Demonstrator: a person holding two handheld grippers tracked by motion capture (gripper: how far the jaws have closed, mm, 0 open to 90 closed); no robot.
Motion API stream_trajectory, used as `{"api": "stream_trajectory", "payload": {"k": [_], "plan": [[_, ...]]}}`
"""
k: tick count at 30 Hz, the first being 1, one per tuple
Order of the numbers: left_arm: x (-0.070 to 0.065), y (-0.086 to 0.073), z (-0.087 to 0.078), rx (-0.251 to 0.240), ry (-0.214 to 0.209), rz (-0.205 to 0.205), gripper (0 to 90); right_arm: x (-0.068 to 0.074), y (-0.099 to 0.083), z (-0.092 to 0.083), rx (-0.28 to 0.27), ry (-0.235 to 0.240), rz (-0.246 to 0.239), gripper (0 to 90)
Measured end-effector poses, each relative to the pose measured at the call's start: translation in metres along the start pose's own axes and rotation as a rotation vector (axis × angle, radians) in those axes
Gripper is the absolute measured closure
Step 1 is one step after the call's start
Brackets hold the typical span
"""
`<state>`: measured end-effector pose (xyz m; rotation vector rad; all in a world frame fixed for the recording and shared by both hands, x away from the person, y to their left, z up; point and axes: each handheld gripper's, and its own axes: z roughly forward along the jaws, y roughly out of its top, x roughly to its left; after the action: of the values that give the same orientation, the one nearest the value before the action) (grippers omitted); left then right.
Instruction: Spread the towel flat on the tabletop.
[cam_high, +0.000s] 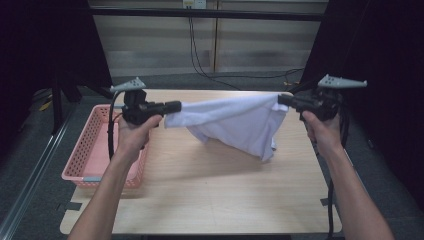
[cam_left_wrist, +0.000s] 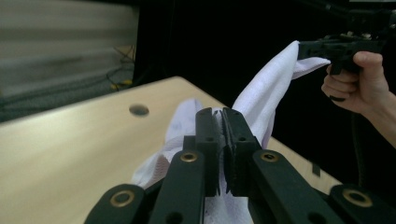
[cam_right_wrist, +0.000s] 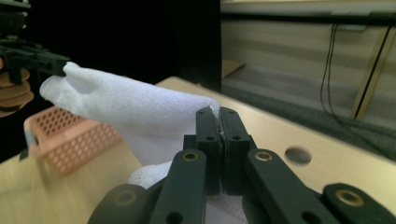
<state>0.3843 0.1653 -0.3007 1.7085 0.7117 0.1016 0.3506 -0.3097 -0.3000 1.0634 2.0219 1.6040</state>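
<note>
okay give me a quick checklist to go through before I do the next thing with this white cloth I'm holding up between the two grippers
1. Left gripper clamped on the white cloth: ok, jaws shut on one end.
2. Right gripper clamped on the other end: ok, jaws shut on it.
3. Cloth lifted off the wooden table: ok by its shadow; the lowest corner hangs low.
4. Cloth spread flat between the grippers: not ok, it sags and folds in the middle.
5. Pink basket out of the cloth's way: ok, it sits at the table's left edge, apart from the cloth.
6. How much fabric each grip holds: cannot tell.
</note>
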Motion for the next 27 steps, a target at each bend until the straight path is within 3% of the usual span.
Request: {"api": "stream_trajectory", "payload": {"k": [2,3,5,9,11,15,16,17,18,19,20,21,23,24,25,26,27], "plan": [[-0.001,0.022,-0.005,-0.032,0.016,0.015,86.1,-0.001,0.025,0.001,-0.026,-0.019,-0.014,88.1],[-0.005,0.037,-0.01,-0.057,0.024,0.031,86.1,-0.002,0.046,0.001,-0.061,-0.034,-0.023,88.1],[-0.012,0.056,-0.019,-0.104,0.014,0.044,86.1,0.0,0.064,-0.001,-0.089,-0.037,-0.033,88.1],[-0.029,0.073,-0.034,-0.139,0.016,0.088,86.1,0.012,0.097,-0.014,-0.165,-0.026,-0.074,88.1],[-0.035,0.07,-0.04,-0.126,0.02,0.103,86.1,0.019,0.099,-0.021,-0.176,-0.006,-0.089,88.1],[-0.04,0.034,-0.039,-0.065,-0.012,0.087,86.0,0.026,0.068,-0.025,-0.111,0.009,-0.088,88.1],[-0.04,0.034,-0.039,-0.065,-0.012,0.087,85.9,0.026,0.068,-0.025,-0.111,0.009,-0.088,88.1],[-0.043,0.017,-0.038,-0.033,-0.013,0.074,85.9,0.028,0.056,-0.027,-0.084,0.018,-0.083,88.1],[-0.046,0.004,-0.038,-0.004,-0.027,0.074,85.9,0.036,0.026,-0.035,-0.04,0.034,-0.083,88.2],[-0.05,-0.021,-0.038,0.024,-0.048,0.058,85.8,0.039,0.015,-0.038,-0.022,0.044,-0.078,88.1],[-0.053,-0.033,-0.038,0.051,-0.062,0.047,85.8,0.044,0.001,-0.043,0.003,0.046,-0.084,88.1],[-0.056,-0.042,-0.039,0.06,-0.06,0.055,85.7,0.049,-0.013,-0.048,0.023,0.054,-0.081,88.1],[-0.062,-0.065,-0.044,0.066,-0.093,0.02,85.5,0.06,-0.043,-0.06,0.069,0.075,-0.071,88.1],[-0.062,-0.065,-0.044,0.066,-0.093,0.02,85.5,0.06,-0.043,-0.06,0.069,0.075,-0.071,88.1],[-0.068,-0.081,-0.046,0.086,-0.106,0.013,85.5,0.064,-0.054,-0.064,0.081,0.078,-0.072,88.1],[-0.076,-0.099,-0.047,0.122,-0.114,0.002,85.2,0.075,-0.092,-0.077,0.111,0.11,-0.033,88.1],[-0.081,-0.109,-0.048,0.13,-0.122,-0.003,85.3,0.078,-0.103,-0.08,0.127,0.116,-0.023,88.1]]}}
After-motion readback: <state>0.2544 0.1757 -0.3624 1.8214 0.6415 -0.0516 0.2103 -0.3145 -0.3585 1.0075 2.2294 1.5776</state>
